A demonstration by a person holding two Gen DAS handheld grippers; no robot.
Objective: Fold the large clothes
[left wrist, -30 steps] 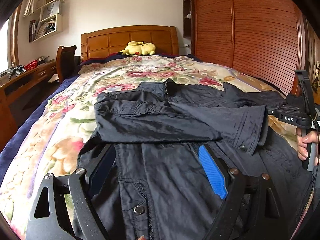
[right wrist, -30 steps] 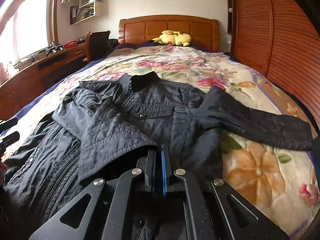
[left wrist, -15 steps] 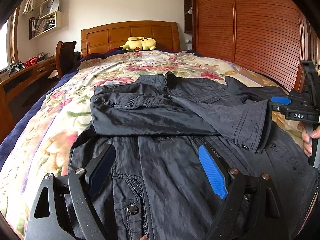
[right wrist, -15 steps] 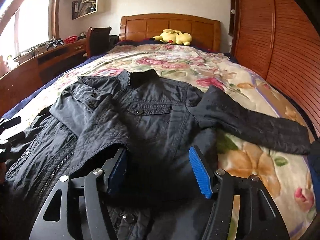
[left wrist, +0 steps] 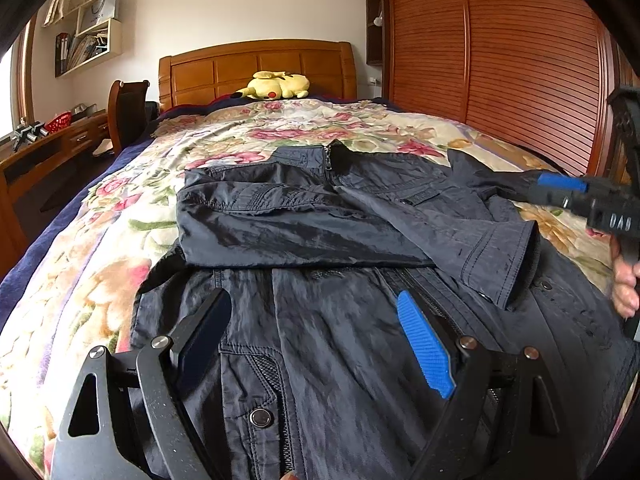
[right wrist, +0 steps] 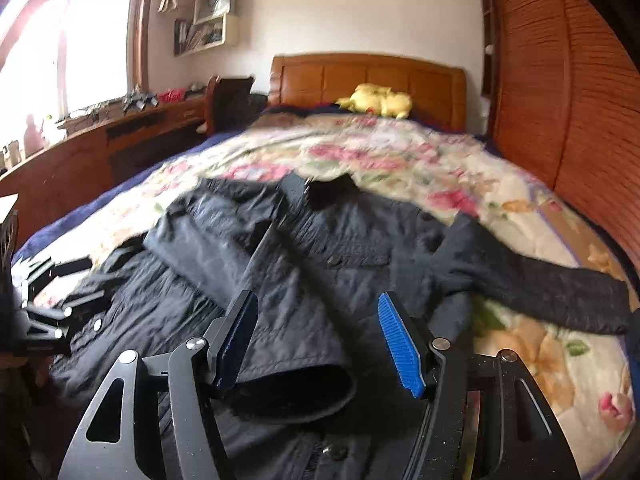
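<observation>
A dark navy jacket lies front-up on the floral bedspread, collar toward the headboard. One sleeve is folded across the chest, its cuff lying free. The other sleeve stretches out to the right. My left gripper is open and empty above the jacket's lower front. My right gripper is open and empty, hovering over the folded sleeve's cuff; it also shows in the left wrist view at the right edge.
A yellow plush toy lies by the wooden headboard. A wooden slatted wardrobe runs along the bed's right side. A desk and a chair stand on the left, under wall shelves.
My right gripper was shut on the sleeve cuff a second ago; it has opened, let the cuff drop onto the jacket, and pulled back and up. The left gripper has lifted slightly.
</observation>
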